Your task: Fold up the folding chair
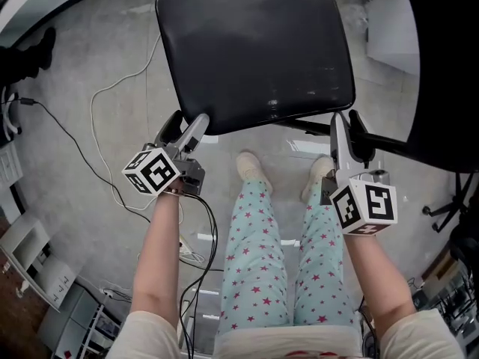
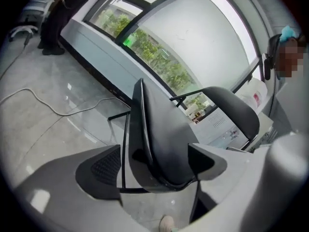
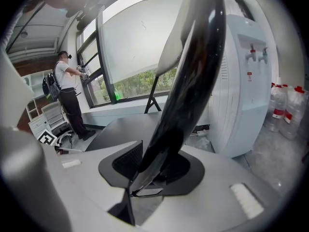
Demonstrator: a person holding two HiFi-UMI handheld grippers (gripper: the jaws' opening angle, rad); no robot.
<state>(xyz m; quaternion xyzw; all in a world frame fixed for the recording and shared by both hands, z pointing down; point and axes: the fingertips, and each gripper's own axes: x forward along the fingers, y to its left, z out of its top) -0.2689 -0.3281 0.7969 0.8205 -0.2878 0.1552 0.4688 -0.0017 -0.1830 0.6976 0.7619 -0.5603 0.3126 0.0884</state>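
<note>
right tongs (image 1: 345, 123) grip the chair seat (image 1: 254, 45); left tongs (image 1: 189, 124) straddle its corner

Grey polished floor (image 1: 82, 66): the folding chair (image 1: 254, 51) stands here, a white cable (image 1: 93, 118) and a black cable (image 1: 67, 137) snake across, shoes (image 1: 251, 167) planted.

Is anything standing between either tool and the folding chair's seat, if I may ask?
Nothing visible does. The near edge of the seat lies between the open jaws of the left tool, and the right tool is clamped on its other front corner.
</note>
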